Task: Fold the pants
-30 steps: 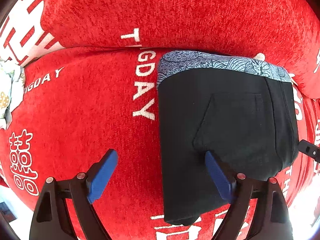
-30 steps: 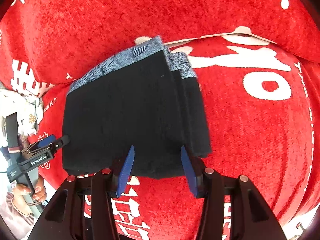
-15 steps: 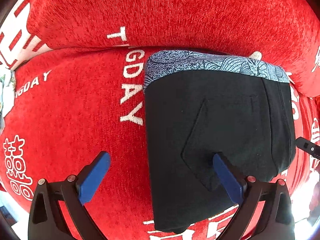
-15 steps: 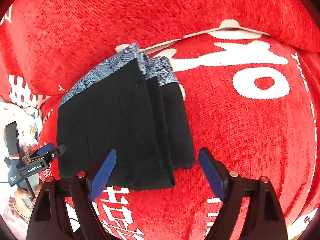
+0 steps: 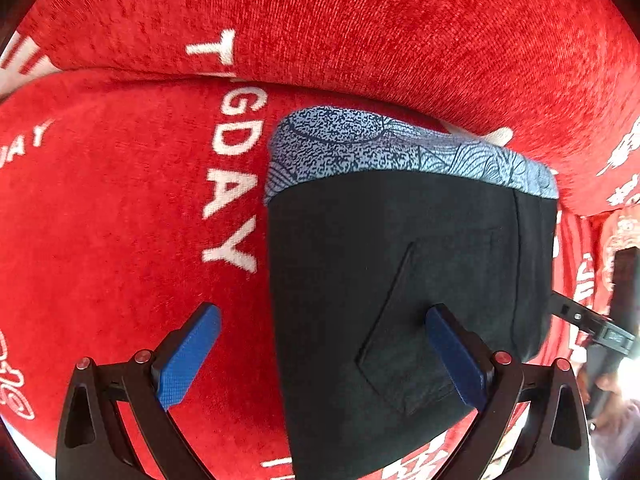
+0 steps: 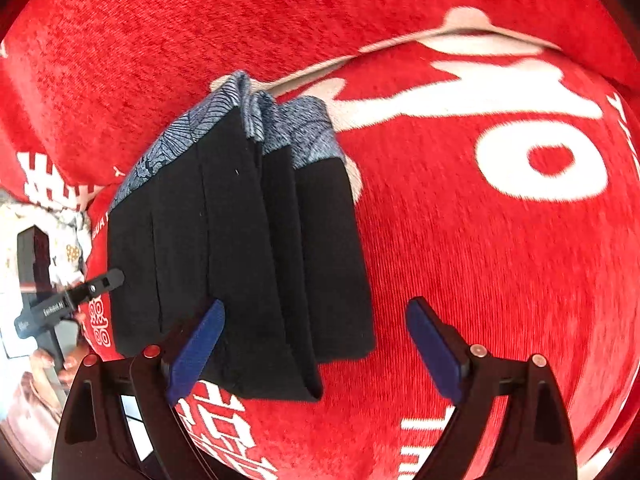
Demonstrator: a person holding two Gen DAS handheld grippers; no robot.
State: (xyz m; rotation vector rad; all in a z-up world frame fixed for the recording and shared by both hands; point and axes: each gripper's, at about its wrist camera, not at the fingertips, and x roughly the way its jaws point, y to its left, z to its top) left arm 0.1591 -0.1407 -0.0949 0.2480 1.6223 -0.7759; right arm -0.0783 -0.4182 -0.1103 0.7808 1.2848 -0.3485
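The black pants [image 5: 400, 272] with a blue-grey patterned waistband [image 5: 392, 148] lie folded in a compact stack on the red sofa seat; they also show in the right wrist view [image 6: 240, 248]. My left gripper [image 5: 320, 344] is open, straddling the stack's left edge, holding nothing. My right gripper [image 6: 316, 344] is open over the stack's near right corner, holding nothing. The left gripper also shows at the left of the right wrist view [image 6: 68, 300], and the right gripper at the right of the left wrist view [image 5: 588, 320].
The red sofa seat cushion [image 5: 120, 220] carries white lettering, and the backrest cushion [image 5: 360, 20] rises right behind the pants. A white patterned cloth [image 6: 64, 240] lies at the far left. The seat's front edge is just below the stack.
My right gripper opened wide and let go of the stack's near edge, then shifted right. My left gripper stayed open and moved slightly right and closer over the pants.
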